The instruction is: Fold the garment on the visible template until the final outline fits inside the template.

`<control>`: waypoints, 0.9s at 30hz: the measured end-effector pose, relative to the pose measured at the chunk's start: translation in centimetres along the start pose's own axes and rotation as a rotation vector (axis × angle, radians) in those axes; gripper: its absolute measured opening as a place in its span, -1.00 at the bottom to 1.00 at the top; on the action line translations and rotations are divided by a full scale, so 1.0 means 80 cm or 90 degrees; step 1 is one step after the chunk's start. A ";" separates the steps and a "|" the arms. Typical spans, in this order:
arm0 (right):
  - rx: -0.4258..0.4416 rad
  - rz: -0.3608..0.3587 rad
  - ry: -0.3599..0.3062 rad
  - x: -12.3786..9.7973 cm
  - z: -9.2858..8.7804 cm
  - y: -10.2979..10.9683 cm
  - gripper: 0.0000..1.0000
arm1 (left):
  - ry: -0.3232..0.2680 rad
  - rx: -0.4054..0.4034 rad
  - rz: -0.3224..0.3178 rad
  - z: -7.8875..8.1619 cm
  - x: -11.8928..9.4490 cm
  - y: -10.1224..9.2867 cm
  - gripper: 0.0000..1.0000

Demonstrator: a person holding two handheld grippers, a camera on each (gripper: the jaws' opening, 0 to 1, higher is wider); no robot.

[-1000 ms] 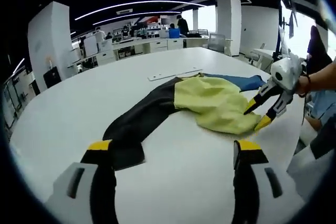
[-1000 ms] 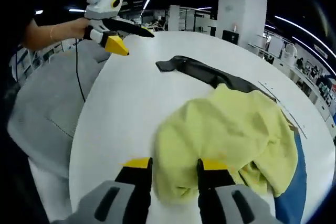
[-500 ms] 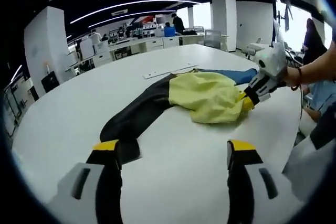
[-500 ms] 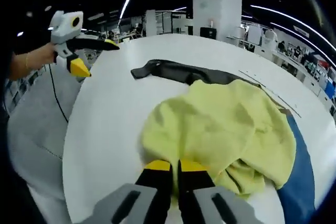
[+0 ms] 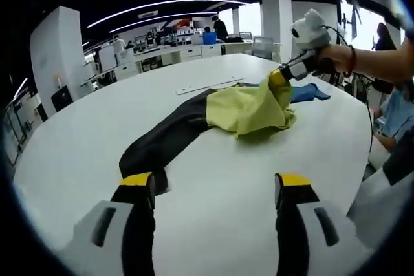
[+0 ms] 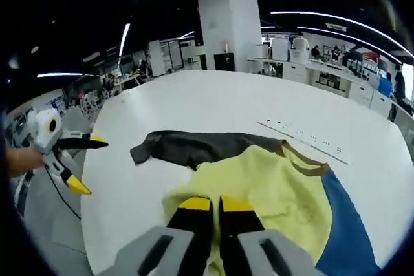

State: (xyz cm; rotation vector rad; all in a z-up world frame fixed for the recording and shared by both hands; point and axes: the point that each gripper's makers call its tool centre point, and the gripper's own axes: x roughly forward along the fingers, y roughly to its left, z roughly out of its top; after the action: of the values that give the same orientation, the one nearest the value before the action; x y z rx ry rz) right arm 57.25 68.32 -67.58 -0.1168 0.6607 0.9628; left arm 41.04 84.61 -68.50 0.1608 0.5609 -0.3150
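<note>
Lying across the middle of the white worktop [image 5: 213, 179], the garment [image 5: 246, 109] is showing three colours — a yellow body bunched in the centre, a black sleeve [image 5: 162, 143] stretching toward the left gripper [image 5: 213, 189], and a blue part [image 5: 309, 92] trailing off on the far side. In the right gripper view the same garment [image 6: 272, 185] is spreading out below the camera, with the black sleeve [image 6: 194, 148] running off to the left, the blue part [image 6: 343, 224] on the right, and a brown band at the neck between yellow and blue.

The right gripper [image 6: 210, 205] is pinching the near edge of the yellow fabric, its yellow-tipped fingers [image 6: 194, 203] pressed together on the cloth. In the left gripper view that gripper [image 5: 279, 77] is coming in from the right, held in a person's hand [image 5: 330, 59], and it is lifting a corner of the yellow fabric clear of the worktop, so the cloth is hanging down in a peak.

The left gripper is hovering above the worktop with its fingers [image 5: 137, 182] spread wide — nothing between them, and the end of the black sleeve lying just beyond the left one. In the right gripper view it [image 6: 77, 163] is sitting at the left edge of the worktop, apart from the garment.

A pale flat strip [image 6: 304, 139] is lying on the worktop just beyond the garment. Behind it an open office with desks, white pillars and ceiling light lines is showing.
</note>
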 end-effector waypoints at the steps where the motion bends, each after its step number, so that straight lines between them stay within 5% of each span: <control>1: 0.019 -0.002 0.004 0.008 0.002 -0.006 -1.00 | 0.001 -0.001 -0.001 -0.001 0.001 0.000 0.46; 9: 0.067 -0.031 0.053 0.060 -0.012 -0.036 -1.00 | 0.010 -0.009 -0.004 -0.008 0.001 -0.002 0.43; 14: 0.029 -0.053 0.100 0.079 -0.028 -0.051 -1.00 | 0.015 -0.014 -0.003 -0.011 0.003 0.000 0.42; 23: -0.007 -0.075 0.160 0.094 -0.061 -0.068 -1.00 | 0.028 -0.019 -0.008 -0.017 0.016 -0.003 0.39; 27: 0.008 -0.073 0.149 0.096 -0.060 -0.068 -1.00 | 0.028 -0.025 -0.005 -0.016 0.022 -0.003 0.34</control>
State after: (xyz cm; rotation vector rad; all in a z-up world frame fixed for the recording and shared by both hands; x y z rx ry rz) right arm 62.31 68.90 -76.82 -0.2563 0.8664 0.8411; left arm 41.75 84.28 -70.57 0.1271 0.6105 -0.3087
